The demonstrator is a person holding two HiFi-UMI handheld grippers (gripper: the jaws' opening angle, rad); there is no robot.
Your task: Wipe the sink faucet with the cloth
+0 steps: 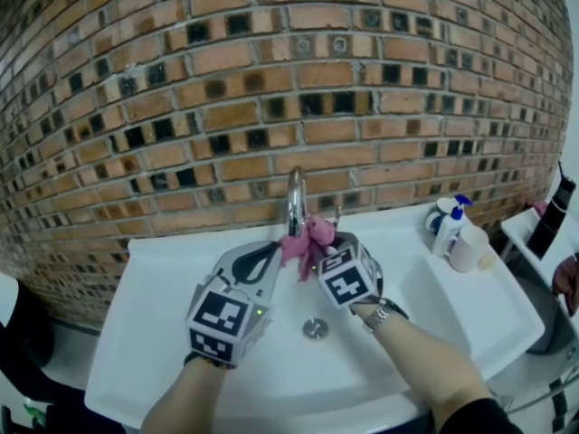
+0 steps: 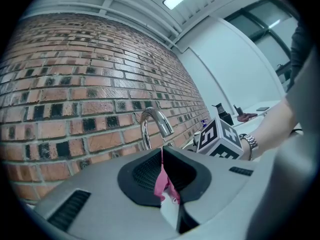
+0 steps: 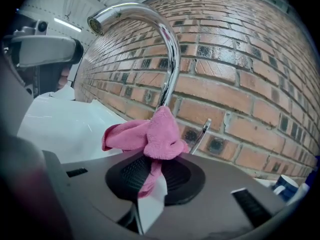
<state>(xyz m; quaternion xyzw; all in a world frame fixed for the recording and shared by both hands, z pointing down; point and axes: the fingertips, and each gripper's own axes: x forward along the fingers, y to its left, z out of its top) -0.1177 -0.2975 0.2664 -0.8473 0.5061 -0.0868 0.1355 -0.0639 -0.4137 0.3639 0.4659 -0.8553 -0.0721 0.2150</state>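
A chrome gooseneck faucet rises at the back of the white sink. A pink cloth is bunched against the lower part of its neck. My left gripper reaches in from the left and is shut on one end of the cloth, with the faucet just beyond its jaws. My right gripper comes from the right and is shut on the other end. In the right gripper view the cloth bulges above the jaws of the right gripper against the faucet's stem, beside a thin lever.
A drain sits in the basin below the grippers. A pump bottle and a white cup stand on the sink's right rim. A dark bottle stands farther right. A brick wall backs the sink.
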